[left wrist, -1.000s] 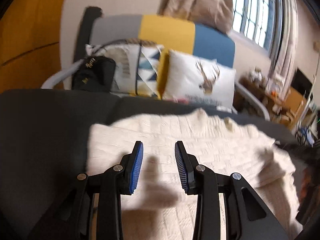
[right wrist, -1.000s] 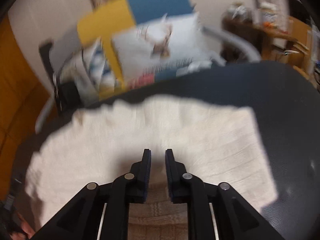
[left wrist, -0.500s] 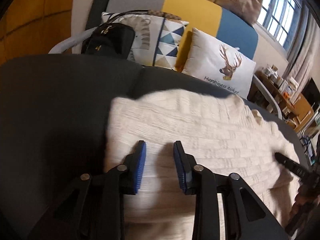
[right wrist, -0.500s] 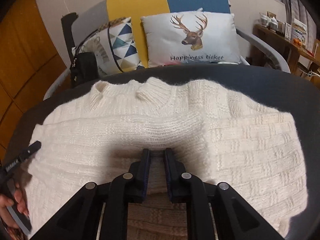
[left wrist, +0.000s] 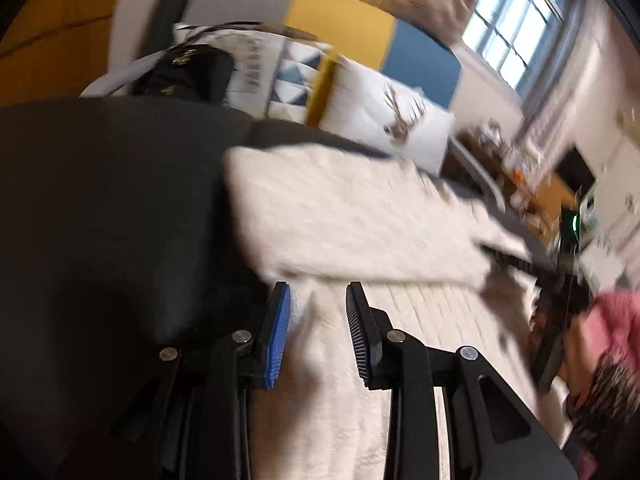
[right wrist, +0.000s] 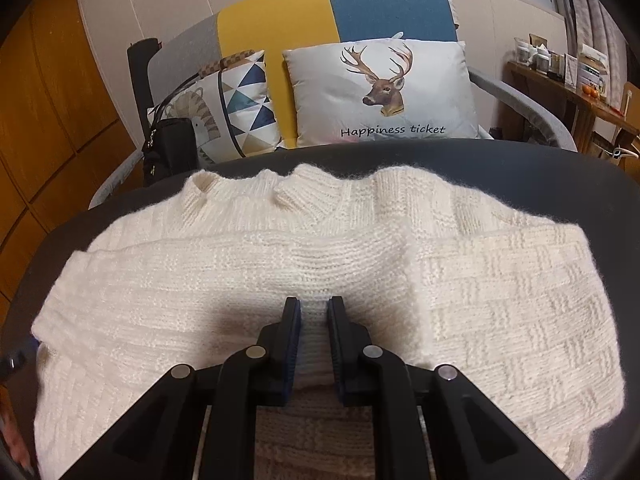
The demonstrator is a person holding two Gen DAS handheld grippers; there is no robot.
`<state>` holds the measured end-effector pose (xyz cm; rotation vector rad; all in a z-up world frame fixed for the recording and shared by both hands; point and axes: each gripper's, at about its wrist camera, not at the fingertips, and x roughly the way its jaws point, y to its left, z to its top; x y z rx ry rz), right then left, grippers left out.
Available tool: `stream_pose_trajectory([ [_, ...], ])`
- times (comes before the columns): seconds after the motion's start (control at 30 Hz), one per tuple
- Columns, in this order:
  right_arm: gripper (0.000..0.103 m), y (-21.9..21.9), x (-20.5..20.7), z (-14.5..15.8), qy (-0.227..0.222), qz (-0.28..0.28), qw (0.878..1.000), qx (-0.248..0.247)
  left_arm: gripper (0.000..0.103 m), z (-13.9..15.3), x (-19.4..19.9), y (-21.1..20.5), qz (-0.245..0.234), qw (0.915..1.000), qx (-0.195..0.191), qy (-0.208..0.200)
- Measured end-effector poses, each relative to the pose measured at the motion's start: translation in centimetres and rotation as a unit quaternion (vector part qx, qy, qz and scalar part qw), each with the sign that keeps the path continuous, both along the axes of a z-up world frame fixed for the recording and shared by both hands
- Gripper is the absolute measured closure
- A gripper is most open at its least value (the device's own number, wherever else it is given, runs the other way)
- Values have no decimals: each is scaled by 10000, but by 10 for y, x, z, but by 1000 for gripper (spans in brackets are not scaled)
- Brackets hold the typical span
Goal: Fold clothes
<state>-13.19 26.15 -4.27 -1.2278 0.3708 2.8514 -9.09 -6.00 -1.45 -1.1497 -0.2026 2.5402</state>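
Left tool shifted along knitted cream sweater

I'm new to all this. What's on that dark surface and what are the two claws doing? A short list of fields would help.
garment: cream knitted sweater, partly folded
surface: dark grey surface
right gripper: shut on a fold of the sweater
left gripper: blurred; knit lies between its fingers, grip unclear
behind: deer pillow, triangle-pattern pillow, black bag
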Motion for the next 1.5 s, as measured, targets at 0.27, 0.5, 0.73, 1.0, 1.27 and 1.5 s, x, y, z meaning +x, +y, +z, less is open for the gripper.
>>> stream_pose_trajectory([
  [0.27,90,-5,0,-1,11,-35,9998,170,64,-8,-41,-7,1399,9884,-124,-581],
  [0.5,90,-1,2,-3,45,-40,10000,14,60,-8,-43,-21,2057,9765,-619,-151],
  [0.73,90,2,2,-4,53,-37,10000,-41,51,-11,-41,-34,1479,9862,-683,-300],
  [1.0,90,3,2,-4,59,-32,10000,-61,41,-3,-12,-57,1401,9743,-1761,-67],
  [1.27,90,5,2,-4,68,-35,9999,-114,42,34,-8,-55,1718,9838,-190,467],
  [1.5,90,5,2,-4,63,-46,9999,-103,42,32,-62,22,1020,9905,-750,534],
])
